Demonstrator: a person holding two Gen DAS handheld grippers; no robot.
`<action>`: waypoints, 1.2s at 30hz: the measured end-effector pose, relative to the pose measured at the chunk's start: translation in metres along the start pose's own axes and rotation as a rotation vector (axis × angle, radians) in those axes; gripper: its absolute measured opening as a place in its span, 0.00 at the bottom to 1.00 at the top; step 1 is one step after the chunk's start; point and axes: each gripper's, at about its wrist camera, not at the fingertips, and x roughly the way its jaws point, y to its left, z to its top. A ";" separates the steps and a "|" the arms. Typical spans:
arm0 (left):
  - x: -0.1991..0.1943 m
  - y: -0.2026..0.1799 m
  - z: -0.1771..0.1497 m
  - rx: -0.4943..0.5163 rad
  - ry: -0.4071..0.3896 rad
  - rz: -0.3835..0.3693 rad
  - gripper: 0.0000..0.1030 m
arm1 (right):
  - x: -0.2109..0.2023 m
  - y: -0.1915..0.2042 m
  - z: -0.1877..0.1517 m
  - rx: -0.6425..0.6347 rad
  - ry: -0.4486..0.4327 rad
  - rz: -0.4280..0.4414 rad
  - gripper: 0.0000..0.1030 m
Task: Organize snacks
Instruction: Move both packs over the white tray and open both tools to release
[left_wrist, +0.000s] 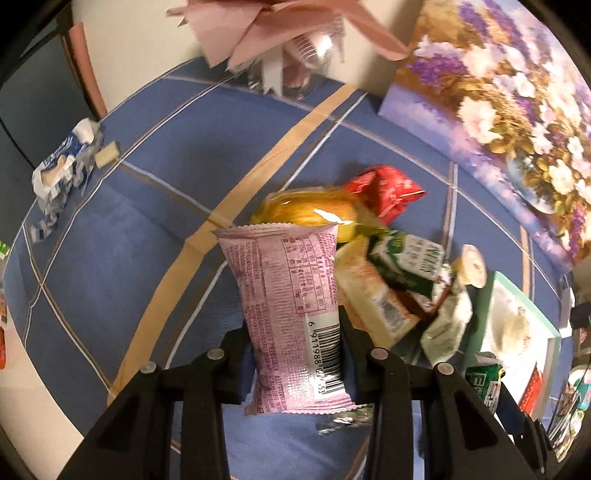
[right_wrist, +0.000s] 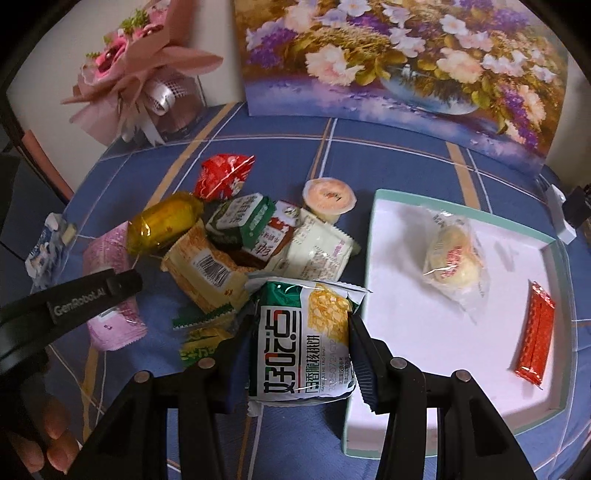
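— Pink packet (left_wrist: 291, 314) sits closest to your left camera: your left gripper (left_wrist: 295, 354) has both fingers clamped on its lower half, barcode facing the lens, above the blue checked tablecloth (left_wrist: 122, 229). What does your right side show?

— Your right gripper (right_wrist: 301, 354) is pressed tight on a green and white walnut-cake packet (right_wrist: 303, 339), held just at the near left edge of the white tray (right_wrist: 391, 317).

— And inside that tray?

— You have 2 snacks there: a clear-wrapped round pastry (right_wrist: 452, 258) near the middle and a red bar (right_wrist: 535, 336) by the right rim, well apart from each other.

— Where is the rest?

— You see the pile just left of the tray: a yellow-wrapped roll (right_wrist: 162, 221), a red packet (right_wrist: 219, 175) behind it, a green and white packet (right_wrist: 242, 219), a barcode-bearing biscuit pack (right_wrist: 207, 269), a cream packet (right_wrist: 319, 251) and a jelly cup (right_wrist: 328, 197). A blue and white wrapper (left_wrist: 62, 166) lies alone, well apart on the left. A flower painting (right_wrist: 399, 55) and a pink bouquet (right_wrist: 136, 66) stand at the back
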 end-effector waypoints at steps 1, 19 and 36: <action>-0.003 -0.003 -0.001 0.013 -0.005 -0.006 0.38 | 0.002 -0.002 -0.002 0.005 -0.002 -0.006 0.50; -0.020 -0.130 -0.056 0.339 0.008 -0.165 0.38 | -0.030 -0.175 -0.019 0.377 -0.024 -0.268 0.50; 0.003 -0.186 -0.107 0.531 0.107 -0.141 0.39 | -0.023 -0.200 -0.039 0.425 0.053 -0.258 0.50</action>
